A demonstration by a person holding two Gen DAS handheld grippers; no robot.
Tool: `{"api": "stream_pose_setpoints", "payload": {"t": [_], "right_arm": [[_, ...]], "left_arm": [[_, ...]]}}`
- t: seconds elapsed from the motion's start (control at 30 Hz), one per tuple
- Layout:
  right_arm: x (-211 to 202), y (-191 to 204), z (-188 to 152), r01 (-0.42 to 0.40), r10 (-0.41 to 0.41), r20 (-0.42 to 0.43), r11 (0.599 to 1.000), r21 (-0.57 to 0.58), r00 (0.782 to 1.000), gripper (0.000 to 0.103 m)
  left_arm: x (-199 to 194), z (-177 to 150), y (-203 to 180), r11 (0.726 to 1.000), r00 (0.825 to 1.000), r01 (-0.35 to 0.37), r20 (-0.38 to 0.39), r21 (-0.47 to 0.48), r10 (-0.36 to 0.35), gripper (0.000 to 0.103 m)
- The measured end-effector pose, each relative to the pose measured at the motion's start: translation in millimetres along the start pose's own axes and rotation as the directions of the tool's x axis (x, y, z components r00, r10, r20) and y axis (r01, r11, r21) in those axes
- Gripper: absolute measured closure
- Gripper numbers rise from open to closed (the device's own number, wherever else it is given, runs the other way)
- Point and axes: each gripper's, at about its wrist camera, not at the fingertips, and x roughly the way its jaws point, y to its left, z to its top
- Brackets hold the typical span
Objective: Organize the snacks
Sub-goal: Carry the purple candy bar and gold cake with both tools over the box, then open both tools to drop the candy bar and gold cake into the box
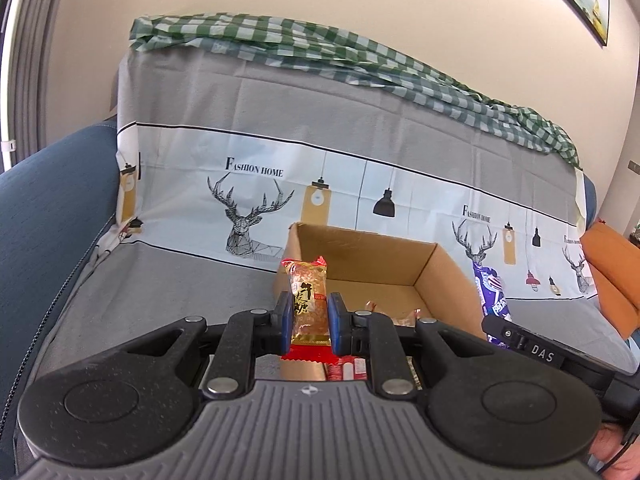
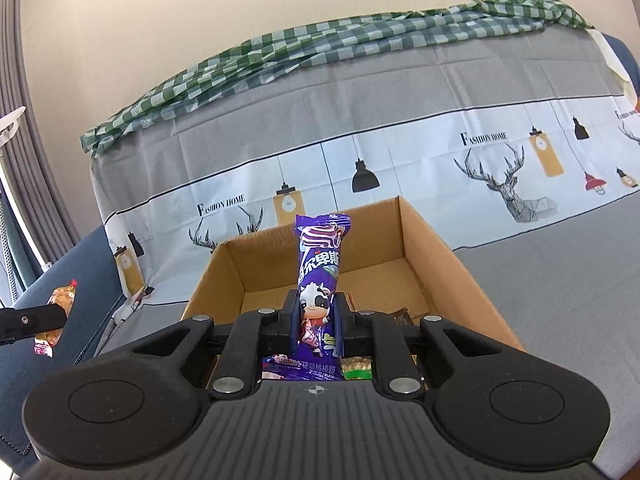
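Observation:
My left gripper (image 1: 309, 314) is shut on a golden candy packet with red ends (image 1: 307, 304), held upright over the near left edge of an open cardboard box (image 1: 432, 268). My right gripper (image 2: 317, 322) is shut on a purple lollipop packet with a cartoon cow (image 2: 320, 272), standing upright above the same cardboard box (image 2: 436, 248). The purple packet (image 1: 490, 300) and the right gripper's finger show at the right of the left wrist view. The golden packet (image 2: 62, 300) shows at the left edge of the right wrist view. Several wrapped snacks lie on the box floor (image 2: 400, 314).
The box sits on a sofa under a grey cover printed with deer and lamps (image 1: 248, 216). A green checked cloth (image 1: 320, 48) lies along the backrest. A blue armrest (image 1: 44, 208) is at the left and an orange cushion (image 1: 612, 276) at the right.

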Motion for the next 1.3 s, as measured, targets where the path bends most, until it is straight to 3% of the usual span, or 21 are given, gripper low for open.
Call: {"api": "stream_pose_setpoints", "payload": {"t": [0.37,0.77,1.3], "right_arm": [[-5.0,3.9,6.3,0.002,0.001,0.063,0.999,-0.040,0.998,0.086],[-5.0,-0.4,11.0,0.027,-0.023,0.098,0.999,-0.040,0.995,0.086],[-5.0,-5.6,11.9,0.041,-0.039,0.132,0.999,-0.016,0.991,0.086]], "left_arm": [[7.3,16.1,-22.8,0.999,0.999,0.028,0.015,0.029,-0.028,0.084],[28.3,41.8,-73.4,0.992,0.994,0.098,0.041,0.083,-0.101,0.084],[46.7,50.9,-105.6,0.982,0.988,0.147,0.034,0.115,-0.152,0.084]]}}
